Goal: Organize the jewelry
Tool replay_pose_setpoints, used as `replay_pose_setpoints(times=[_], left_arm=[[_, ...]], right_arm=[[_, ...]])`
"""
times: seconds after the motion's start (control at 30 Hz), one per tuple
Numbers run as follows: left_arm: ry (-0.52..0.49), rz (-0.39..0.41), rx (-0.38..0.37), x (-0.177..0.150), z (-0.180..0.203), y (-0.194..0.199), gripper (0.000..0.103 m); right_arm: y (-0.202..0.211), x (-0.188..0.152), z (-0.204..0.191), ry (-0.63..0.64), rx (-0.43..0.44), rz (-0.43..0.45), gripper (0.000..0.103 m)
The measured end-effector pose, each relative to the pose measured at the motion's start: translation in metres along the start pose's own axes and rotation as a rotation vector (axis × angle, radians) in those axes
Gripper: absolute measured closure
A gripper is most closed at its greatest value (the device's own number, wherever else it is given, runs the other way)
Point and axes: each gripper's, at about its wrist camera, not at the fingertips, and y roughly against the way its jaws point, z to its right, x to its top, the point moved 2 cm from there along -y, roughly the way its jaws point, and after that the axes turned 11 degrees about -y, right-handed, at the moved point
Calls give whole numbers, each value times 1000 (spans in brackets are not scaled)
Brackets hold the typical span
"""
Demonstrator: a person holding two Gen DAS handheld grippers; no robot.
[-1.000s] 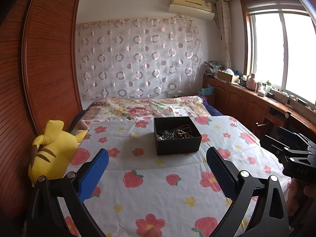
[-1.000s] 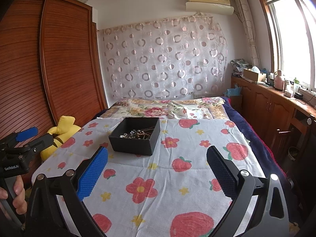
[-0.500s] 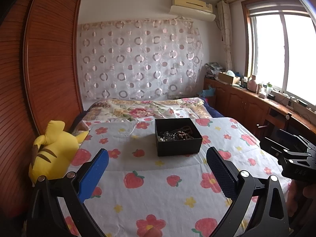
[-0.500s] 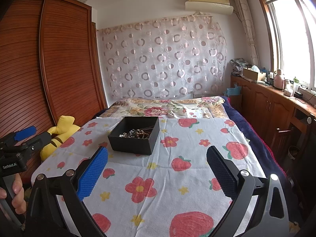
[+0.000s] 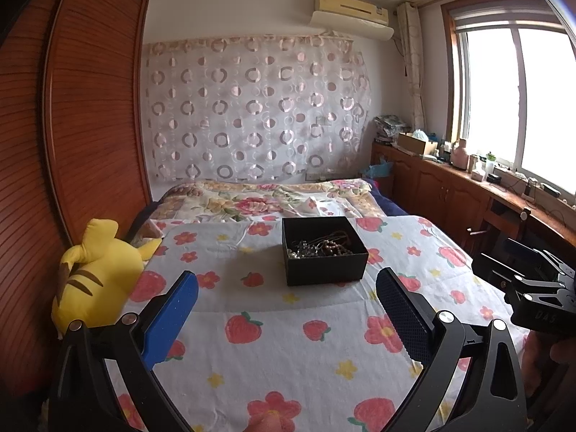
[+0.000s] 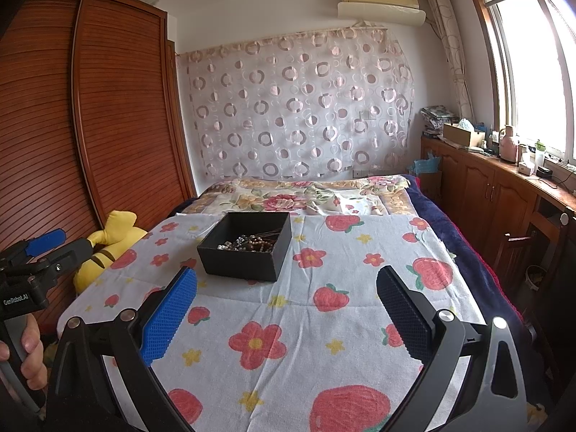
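A black open box (image 5: 324,252) sits on the flower-print bedspread (image 5: 288,342), holding a tangle of jewelry (image 5: 318,250) with brown beads and silvery chains. It also shows in the right wrist view (image 6: 246,248), with the jewelry (image 6: 250,244) inside. My left gripper (image 5: 286,291) is open and empty, held above the bed short of the box. My right gripper (image 6: 286,293) is open and empty, to the right of the box and short of it. Each gripper shows at the edge of the other's view.
A yellow plush toy (image 5: 95,273) lies at the bed's left edge by the wooden wardrobe (image 5: 72,126). A folded floral quilt (image 5: 266,201) lies behind the box. A wooden counter (image 6: 504,187) with clutter runs under the window on the right.
Both views have shifted only slightly; the box sits a little higher in the left wrist view. Both grippers remain open and empty.
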Motion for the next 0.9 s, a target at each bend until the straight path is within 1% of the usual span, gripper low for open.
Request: replay_pose_setpoints(times=[0.23, 0.33, 0.57, 0.9], left_arm=[[1, 2, -8, -1, 0, 0, 7], [-2, 1, -10, 6, 2, 1, 7], [1, 2, -10, 5, 2, 2, 7], [1, 22, -4, 9, 6, 3, 7]], right_arm=[[0, 0, 0, 0, 1, -3, 2], [0, -4, -3, 1, 2, -3, 2], [0, -4, -3, -1, 3, -4, 2], [0, -3, -3, -1, 2, -4, 2]])
